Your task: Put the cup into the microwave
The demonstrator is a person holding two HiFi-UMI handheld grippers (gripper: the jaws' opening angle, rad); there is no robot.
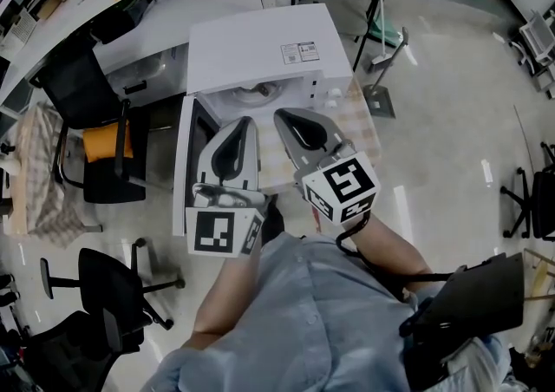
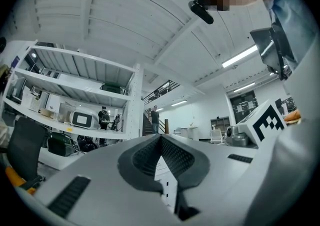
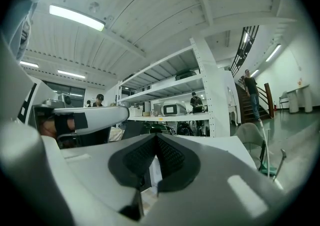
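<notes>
Now your left gripper point(image 1: 249, 122) and right gripper point(image 1: 280, 114) are pressed together, empty; mind the microwave door point(image 1: 184, 169) hanging open beside the left gripper.

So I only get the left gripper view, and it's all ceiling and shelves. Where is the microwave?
Observer: In the head view a white microwave stands straight ahead of the person, close in front of the gripper tips.
Operator: Is it open or closed?
Observer: Open. Its door is swung out on the left side of the picture.
Operator: And is the other gripper holding a cup?
Observer: No. The right gripper view shows the right gripper with its jaws together and nothing between them.
</notes>
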